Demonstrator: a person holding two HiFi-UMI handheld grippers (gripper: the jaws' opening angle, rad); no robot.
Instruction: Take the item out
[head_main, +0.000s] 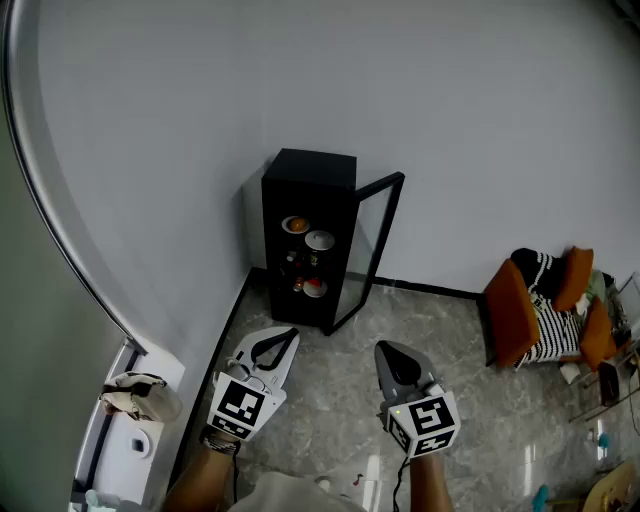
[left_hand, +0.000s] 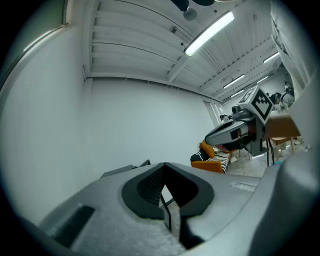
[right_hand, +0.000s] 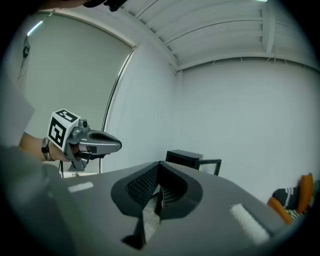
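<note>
A black cabinet (head_main: 307, 235) stands against the white wall with its glass door (head_main: 375, 250) swung open to the right. On its shelves sit an orange dish (head_main: 295, 224), a pale bowl (head_main: 319, 240) and a red-and-white item (head_main: 313, 287). My left gripper (head_main: 288, 338) and right gripper (head_main: 385, 350) hover over the floor a short way in front of the cabinet, both shut and holding nothing. The right gripper view shows the cabinet (right_hand: 185, 159) ahead beyond the closed right gripper (right_hand: 159, 190). The left gripper (left_hand: 167, 192) points upward toward the wall.
An orange chair (head_main: 530, 305) with a striped cushion stands at the right. A white ledge (head_main: 140, 440) with a beige bag (head_main: 140, 395) runs along the left wall. Grey marble floor (head_main: 330, 400) lies between me and the cabinet.
</note>
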